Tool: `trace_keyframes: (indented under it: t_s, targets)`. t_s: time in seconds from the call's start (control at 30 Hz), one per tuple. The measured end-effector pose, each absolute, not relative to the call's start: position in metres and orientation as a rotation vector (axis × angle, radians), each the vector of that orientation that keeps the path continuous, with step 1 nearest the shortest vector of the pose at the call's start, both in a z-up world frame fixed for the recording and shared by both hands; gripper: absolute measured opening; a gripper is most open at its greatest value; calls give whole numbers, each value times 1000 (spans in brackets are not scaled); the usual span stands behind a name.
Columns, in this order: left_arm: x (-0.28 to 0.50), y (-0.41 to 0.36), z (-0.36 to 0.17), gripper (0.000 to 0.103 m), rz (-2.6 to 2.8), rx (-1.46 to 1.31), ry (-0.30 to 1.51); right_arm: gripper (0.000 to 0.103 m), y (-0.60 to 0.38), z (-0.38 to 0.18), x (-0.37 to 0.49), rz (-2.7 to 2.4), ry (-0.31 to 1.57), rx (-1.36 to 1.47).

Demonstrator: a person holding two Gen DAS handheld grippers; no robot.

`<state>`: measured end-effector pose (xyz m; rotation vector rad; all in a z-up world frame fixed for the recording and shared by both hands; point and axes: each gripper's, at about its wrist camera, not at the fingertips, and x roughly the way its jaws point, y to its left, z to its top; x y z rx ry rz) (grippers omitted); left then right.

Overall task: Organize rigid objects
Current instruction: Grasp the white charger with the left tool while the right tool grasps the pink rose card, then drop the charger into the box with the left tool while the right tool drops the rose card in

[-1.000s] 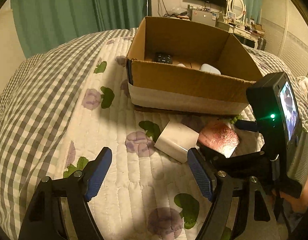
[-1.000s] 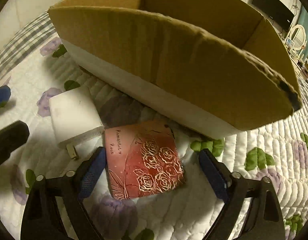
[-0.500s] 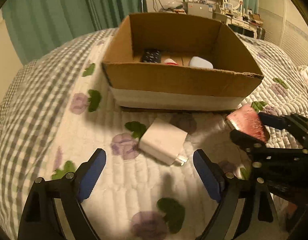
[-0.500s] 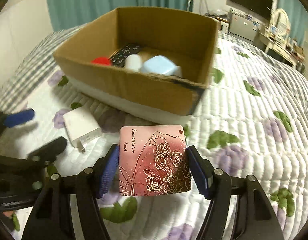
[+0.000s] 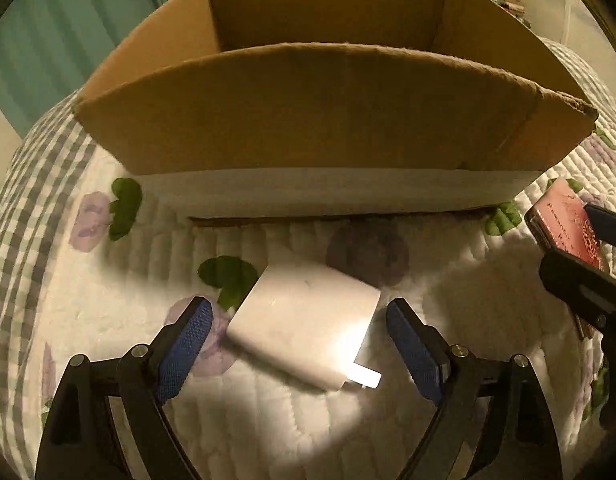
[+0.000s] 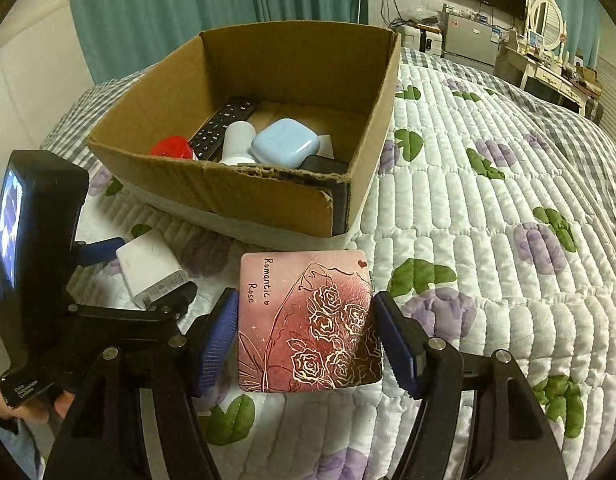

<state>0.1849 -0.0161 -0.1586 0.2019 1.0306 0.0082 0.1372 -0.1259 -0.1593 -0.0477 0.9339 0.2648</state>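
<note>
The cardboard box (image 6: 267, 184) on the bed (image 6: 488, 220) already held a remote (image 6: 221, 126), a red item (image 6: 171, 147), a white cylinder (image 6: 237, 142) and a blue case (image 6: 285, 142), so the sorting looked well advanced. The right tool (image 6: 305, 344) was closed on the pink rose tin (image 6: 308, 320), lifted at the box's 5 o'clock. The left tool (image 5: 299, 344) stood wide open, straddling the white charger (image 5: 308, 320) on the quilt at the box's 6 o'clock; both seemed left to box.
</note>
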Motion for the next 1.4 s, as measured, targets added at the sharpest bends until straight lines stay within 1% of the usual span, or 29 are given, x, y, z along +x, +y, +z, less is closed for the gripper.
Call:
trace_keyframes:
  t_s: [0.03, 0.1, 0.27, 0.57, 0.67, 0.87, 1.13, 1.27, 1.4]
  targets:
    - [186, -15, -159, 88, 9, 203, 1028, 67, -126, -160, 138, 264, 938, -48]
    - [185, -16, -158, 67, -5, 201, 1020, 67, -126, -161, 138, 262, 939, -50]
    - [181, -13, -153, 67, -11, 201, 1010, 67, -124, -158, 135, 254, 924, -59]
    - [140, -5, -114, 66, -24, 162, 970, 67, -123, -137, 114, 240, 872, -85]
    - [123, -2, -89, 66, -40, 123, 943, 67, -124, -120, 106, 242, 837, -86]
    - [102, -5, -19, 66, -52, 90, 810, 67, -125, -59, 97, 264, 724, -84]
    - [124, -1, 54, 66, -91, 42, 664, 67, -120, 24, 116, 301, 567, -111]
    - [149, -6, 67, 66, -88, 45, 626, 67, -116, 43, 136, 300, 524, -112]
    - [190, -10, 58, 67, -78, 57, 638, 67, -116, 44, 167, 299, 520, -100]
